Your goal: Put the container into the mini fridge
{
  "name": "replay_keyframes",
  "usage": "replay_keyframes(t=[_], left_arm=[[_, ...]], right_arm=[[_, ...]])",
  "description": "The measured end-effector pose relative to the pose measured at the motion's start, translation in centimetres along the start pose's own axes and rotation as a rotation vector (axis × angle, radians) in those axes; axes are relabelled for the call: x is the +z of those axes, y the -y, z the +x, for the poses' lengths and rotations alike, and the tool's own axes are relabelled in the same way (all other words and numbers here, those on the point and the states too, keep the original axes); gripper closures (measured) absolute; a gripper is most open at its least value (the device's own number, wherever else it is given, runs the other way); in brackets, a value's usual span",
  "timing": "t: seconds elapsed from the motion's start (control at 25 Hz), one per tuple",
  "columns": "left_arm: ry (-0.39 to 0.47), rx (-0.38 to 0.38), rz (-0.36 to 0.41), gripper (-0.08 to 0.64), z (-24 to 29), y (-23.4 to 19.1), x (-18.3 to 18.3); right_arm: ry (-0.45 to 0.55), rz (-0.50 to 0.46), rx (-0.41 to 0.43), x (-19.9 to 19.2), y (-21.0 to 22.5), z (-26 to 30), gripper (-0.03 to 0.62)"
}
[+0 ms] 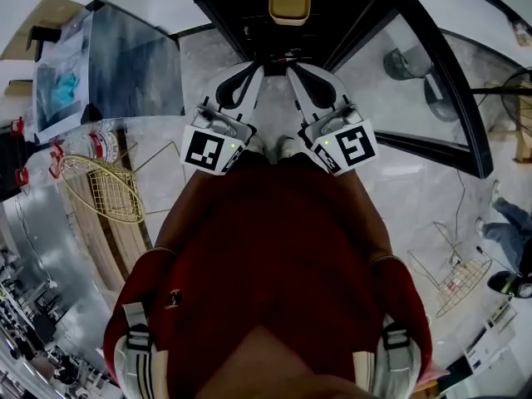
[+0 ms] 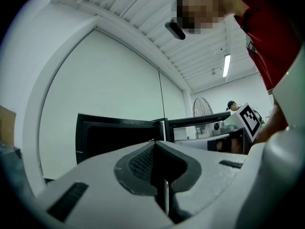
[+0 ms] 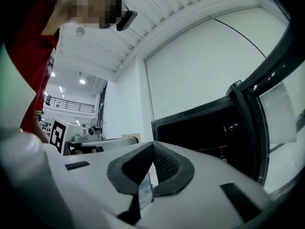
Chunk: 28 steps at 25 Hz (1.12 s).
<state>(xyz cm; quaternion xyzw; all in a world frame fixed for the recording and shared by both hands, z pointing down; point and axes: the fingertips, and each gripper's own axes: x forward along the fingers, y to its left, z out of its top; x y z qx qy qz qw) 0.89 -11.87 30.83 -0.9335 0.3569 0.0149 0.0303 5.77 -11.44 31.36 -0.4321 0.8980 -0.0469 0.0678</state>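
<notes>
Person in a red top stood on a pale marble floor point(image 1: 399, 198), seen from steeply above, facing an open black mini fridge point(image 1: 241, 11). A tan container point(image 1: 289, 1) sat inside the fridge on a shelf, roughly midway between the shelf's left and right edges. The left gripper point(image 1: 249, 73) and right gripper point(image 1: 298, 75) hung side by side close to the person's body, both pointing toward the fridge and well apart from the container. In the left gripper view, the jaws were pressed together with nothing between them. The right gripper view showed the same: jaws closed and empty. The fridge's glass door point(image 1: 449, 98) stood swung wide at the right.

The placing itself looked finished, so the step in hand was probably to clear away and perhaps shut the door. Doing that well would mean first checking that the container sat fully behind the shelf's front edge, so the door could not catch it. The right gripper was nearer the door and suited a push with its jaws kept closed, applied near the door's free edge. A slow swing would avoid jolting the container off its spot.
</notes>
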Motion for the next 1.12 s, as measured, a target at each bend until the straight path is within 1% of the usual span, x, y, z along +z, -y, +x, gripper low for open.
replay_keyframes(t=[0.44, 0.88, 1.12], left_arm=[[0.051, -0.066, -0.011, 0.554, -2.7, -0.5, 1.1], [0.051, -0.094, -0.028, 0.554, -4.5, -1.3, 0.8], [0.055, -0.102, -0.026, 0.554, -4.5, -2.1, 0.7]], right_arm=[[-0.018, -0.062, -0.059, -0.2, -3.3, 0.2, 0.592], [-0.04, -0.089, -0.085, -0.6, -5.1, 0.6, 0.592], [-0.045, -0.095, -0.091, -0.8, -5.3, 1.3, 0.592]])
